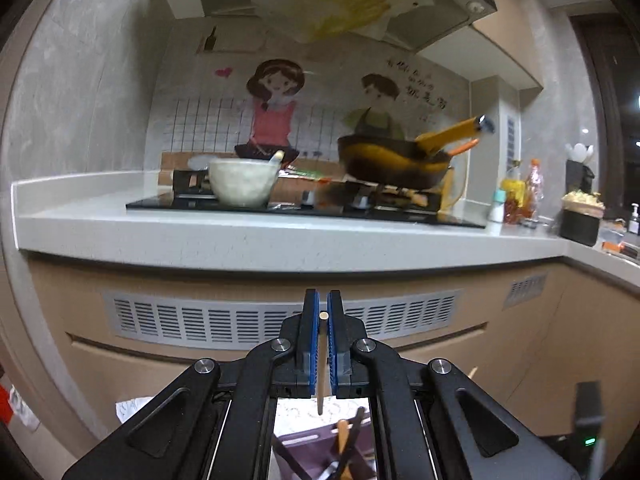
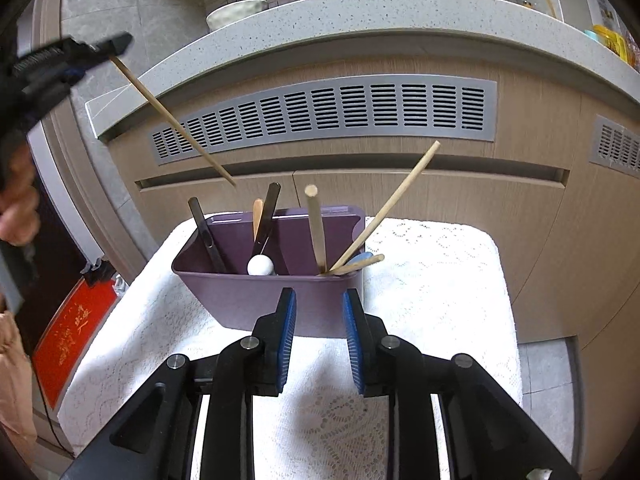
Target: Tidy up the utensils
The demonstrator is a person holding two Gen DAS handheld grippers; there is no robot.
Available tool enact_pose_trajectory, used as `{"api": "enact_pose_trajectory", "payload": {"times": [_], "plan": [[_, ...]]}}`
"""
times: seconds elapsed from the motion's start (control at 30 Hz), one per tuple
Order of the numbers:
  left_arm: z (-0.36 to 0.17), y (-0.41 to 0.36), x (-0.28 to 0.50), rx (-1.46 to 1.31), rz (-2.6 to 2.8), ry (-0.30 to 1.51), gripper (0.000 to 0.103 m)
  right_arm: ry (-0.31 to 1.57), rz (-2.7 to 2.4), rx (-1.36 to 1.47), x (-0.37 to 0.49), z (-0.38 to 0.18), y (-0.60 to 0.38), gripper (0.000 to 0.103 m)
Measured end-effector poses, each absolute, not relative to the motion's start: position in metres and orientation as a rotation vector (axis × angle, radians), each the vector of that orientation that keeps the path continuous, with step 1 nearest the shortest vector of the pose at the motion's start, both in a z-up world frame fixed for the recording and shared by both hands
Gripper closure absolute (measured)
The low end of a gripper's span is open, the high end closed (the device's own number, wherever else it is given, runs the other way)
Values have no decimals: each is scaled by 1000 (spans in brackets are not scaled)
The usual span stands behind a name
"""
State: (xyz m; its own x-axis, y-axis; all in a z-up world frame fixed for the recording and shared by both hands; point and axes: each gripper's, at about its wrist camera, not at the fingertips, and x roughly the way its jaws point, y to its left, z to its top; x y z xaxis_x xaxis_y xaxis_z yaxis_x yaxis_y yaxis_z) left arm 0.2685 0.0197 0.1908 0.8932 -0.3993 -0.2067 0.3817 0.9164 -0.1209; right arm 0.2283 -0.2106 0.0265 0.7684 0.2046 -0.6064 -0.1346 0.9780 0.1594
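Chopstick, pale wooden [image 2: 172, 120]: your left gripper [image 1: 323, 312] clamps its upper end, tip hanging above the purple plastic utensil bin [image 2: 256, 300]. Your right gripper [image 2: 320, 308], fingers parted and holding nothing, sits just before the bin, which stands on a white lace cloth [image 2: 440, 280].

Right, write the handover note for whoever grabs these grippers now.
Left gripper: shut on a wooden chopstick, held up and left of the purple bin, tip pointing toward it.
Right gripper: open, holding nothing, just in front of the bin.
Bin stands on the white lace cloth, already holding chopsticks and spoons.
Left: drop the held chopstick into the bin.
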Motion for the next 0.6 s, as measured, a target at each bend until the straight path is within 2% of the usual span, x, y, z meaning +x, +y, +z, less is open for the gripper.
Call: {"api": "enact_pose_trajectory", "payload": {"times": [0.17, 0.4, 0.47, 0.53, 0.6], "plan": [[178, 19, 268, -94, -409, 318, 99, 680, 188, 125, 223, 23, -212, 80], [104, 23, 289, -205, -381, 512, 99, 692, 185, 112, 203, 15, -204, 80], [83, 27, 291, -253, -382, 560, 97, 697, 182, 121, 198, 11, -204, 75], [70, 31, 287, -288, -381, 584, 96, 695, 171, 143, 189, 6, -206, 62], [64, 36, 275, -311, -375, 578, 89, 685, 160, 162, 180, 3, -208, 54]]}}
